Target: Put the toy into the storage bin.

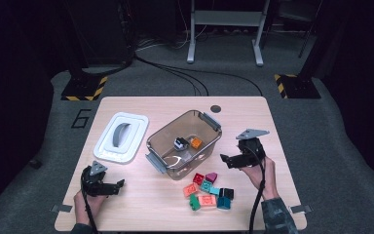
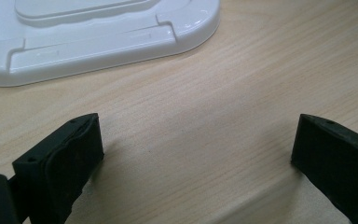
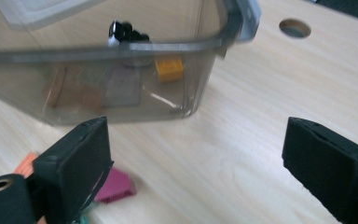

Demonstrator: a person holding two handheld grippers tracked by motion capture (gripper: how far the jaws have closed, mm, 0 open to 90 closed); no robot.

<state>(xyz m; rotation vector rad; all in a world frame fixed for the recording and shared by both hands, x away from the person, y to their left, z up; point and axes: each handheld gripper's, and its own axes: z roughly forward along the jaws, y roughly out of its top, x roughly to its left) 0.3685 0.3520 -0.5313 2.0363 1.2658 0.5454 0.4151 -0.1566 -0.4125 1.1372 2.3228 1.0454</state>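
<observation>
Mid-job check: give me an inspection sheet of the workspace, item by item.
Surface: pale wooden table, round hole near its far edge.
Job's things: clear bin open, orange block and black-and-white piece inside; block pile on the table in front of it.
Clutter: white lid lying left of the bin.
Grippers: left claw open, empty, over bare wood; right claw open, empty, beside the bin.
Cables: one trails from each gripper; more on the floor beyond.
Surroundings: dark room, grey floor, hazard-striped stand bases.

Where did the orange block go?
In the high view the orange block lies inside the clear bin at the table's middle, right beside a black-and-white block.
</observation>
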